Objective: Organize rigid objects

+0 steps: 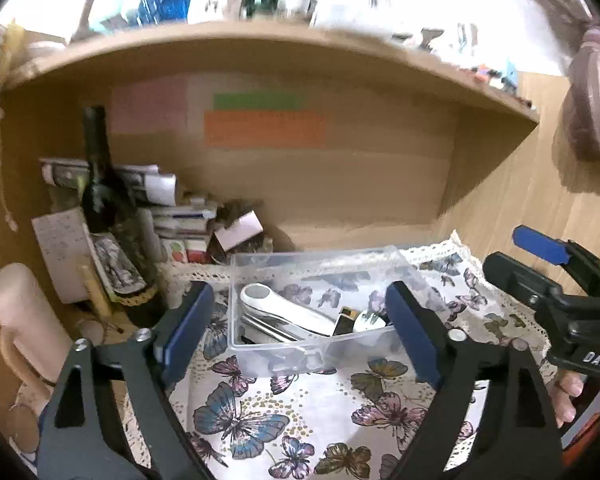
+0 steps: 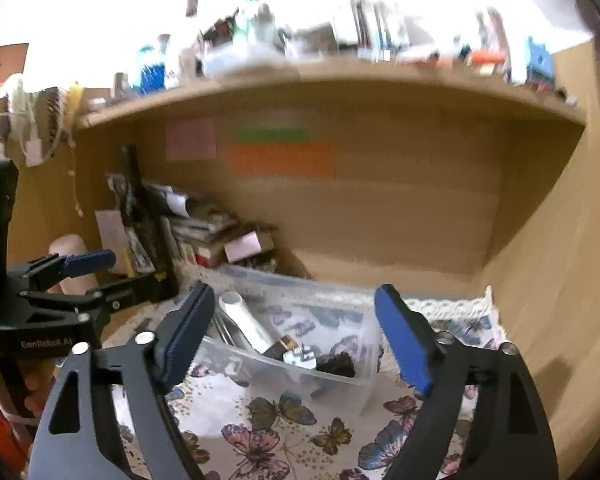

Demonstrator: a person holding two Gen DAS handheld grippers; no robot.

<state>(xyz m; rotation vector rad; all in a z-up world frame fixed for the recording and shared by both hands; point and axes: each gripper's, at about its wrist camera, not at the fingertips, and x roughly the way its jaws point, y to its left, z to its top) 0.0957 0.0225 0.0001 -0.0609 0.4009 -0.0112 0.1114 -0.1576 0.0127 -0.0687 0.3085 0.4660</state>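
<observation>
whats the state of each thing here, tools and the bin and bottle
left tool: open, empty, in front of the bin
right tool: open, empty, in front of the bin
bin: uncovered, upright on the cloth, holding several items
white tool handle: lying inside the bin
bottle: upright, left of the bin
</observation>
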